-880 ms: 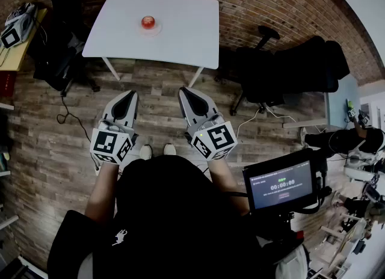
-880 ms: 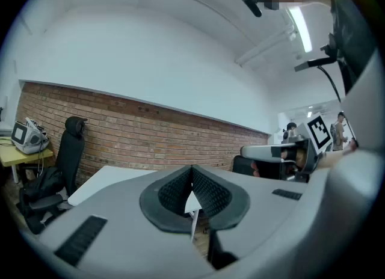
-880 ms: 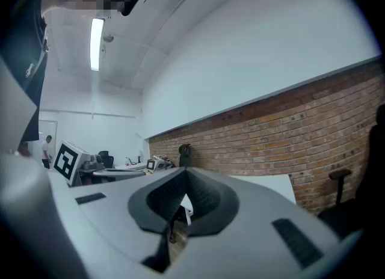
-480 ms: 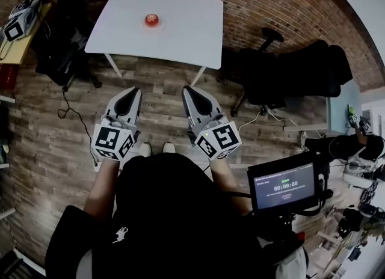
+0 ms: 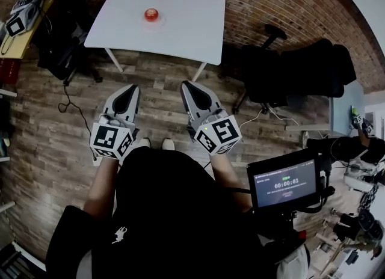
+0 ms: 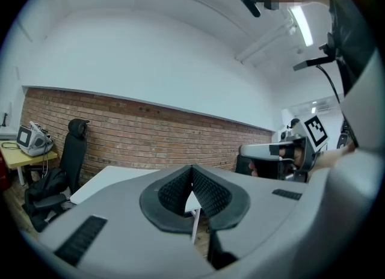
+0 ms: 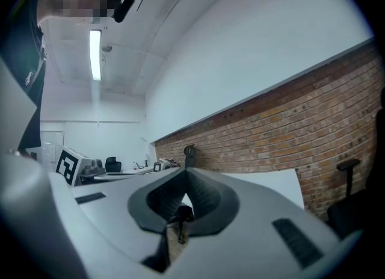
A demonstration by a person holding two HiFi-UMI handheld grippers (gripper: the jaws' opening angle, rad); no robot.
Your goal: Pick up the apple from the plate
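**Asker:** Across the wooden floor, what sits on the white table [image 5: 180, 25]?

**Describer:** A red apple [image 5: 151, 14] on a small pale plate [image 5: 151, 23], well apart from both tools.

**Asker:** And the tools?

**Describer:** The left gripper [image 5: 127, 94] and right gripper [image 5: 191, 91] are held level in front of the person. Each has its jaws pressed together with nothing between them.

**Asker:** Which step is this?

**Describer:** Probably the approach, with no reach begun. Next, I judge, the person must near the table, spread one pair of jaws and bring them around the apple.
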